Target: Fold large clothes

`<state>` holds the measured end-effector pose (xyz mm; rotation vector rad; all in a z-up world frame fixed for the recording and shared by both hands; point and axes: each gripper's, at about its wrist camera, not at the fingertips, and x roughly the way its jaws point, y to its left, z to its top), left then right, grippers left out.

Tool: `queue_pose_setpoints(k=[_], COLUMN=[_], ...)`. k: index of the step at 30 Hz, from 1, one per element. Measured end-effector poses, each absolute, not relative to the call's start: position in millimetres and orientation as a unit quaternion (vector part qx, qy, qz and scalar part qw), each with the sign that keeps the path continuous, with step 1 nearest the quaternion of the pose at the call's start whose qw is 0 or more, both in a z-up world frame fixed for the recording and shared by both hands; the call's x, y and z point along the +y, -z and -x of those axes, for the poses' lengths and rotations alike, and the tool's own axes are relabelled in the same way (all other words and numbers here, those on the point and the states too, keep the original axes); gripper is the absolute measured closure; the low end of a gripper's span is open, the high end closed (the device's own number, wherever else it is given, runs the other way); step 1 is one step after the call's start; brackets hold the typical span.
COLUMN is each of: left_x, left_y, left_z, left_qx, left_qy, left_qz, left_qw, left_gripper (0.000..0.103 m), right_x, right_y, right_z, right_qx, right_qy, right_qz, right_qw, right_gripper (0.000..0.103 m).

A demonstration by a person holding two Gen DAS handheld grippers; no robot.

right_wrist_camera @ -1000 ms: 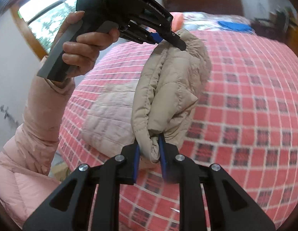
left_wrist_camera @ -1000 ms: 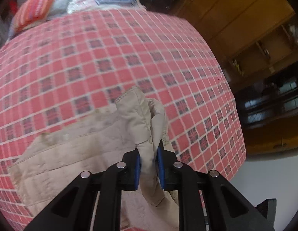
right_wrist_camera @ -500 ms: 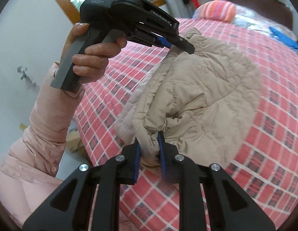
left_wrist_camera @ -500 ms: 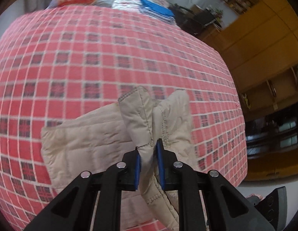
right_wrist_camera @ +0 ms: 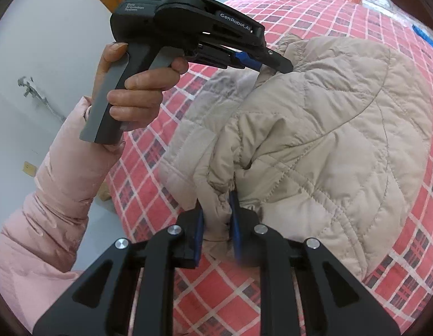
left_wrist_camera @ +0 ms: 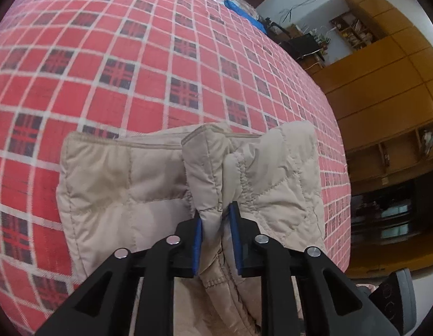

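Pinching beige jacket [right_wrist_camera: 328, 128], both grippers clamped.

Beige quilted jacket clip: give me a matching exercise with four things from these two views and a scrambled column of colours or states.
Things:
1. beige quilted jacket
2. bedspread
3. sleeve
4. left claw

Colours or states:
A. pink, padded
B. red check
C. shut on fabric
D. pinched at two spots, draped over the bed

Pairs: 1-D, 2-B, 3-A, 4-C
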<state>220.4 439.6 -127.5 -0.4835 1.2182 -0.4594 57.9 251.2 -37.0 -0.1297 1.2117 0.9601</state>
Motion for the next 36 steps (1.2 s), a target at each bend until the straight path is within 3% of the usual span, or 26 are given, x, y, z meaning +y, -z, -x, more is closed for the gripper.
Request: queue_pose_setpoints(k=[3,8,17,23,29,36], left_x=[445,444,433,417,399,397], left_y=[130,124,124,128,130,131], left_z=[-215,-202,-209,-207,-195,-194], left_qx=[0.549,0.529,0.526,0.532,0.537,0.538], left_qy=[0.215,0.221,0.229,0.233,0.234,0.217], left_qz=[0.227,0.210,0.211,0.195,0.166,0.163], left_qw=[0.775,0.792,0.791,0.790,0.793,0.798], left_gripper=[0.076,0.058,0.038,0.031,0.029,0.055], right_x=[254,260,263,263,265,263], right_y=[44,48,48,46,47,40], right_z=[-58,-59,-56,-55,-58,-54], right_qx=[0.547,0.547,0.538,0.539,0.542,0.530], right_qy=[-0.433,-0.434,-0.432,-0.435,-0.435,-0.438], right_qz=[0.067,0.072,0.087,0.087,0.084,0.081], right_qw=[0.713,0.712,0.719,0.717,0.714,0.722], right_gripper=[0.086,0.086,0.086,0.086,0.086,0.075])
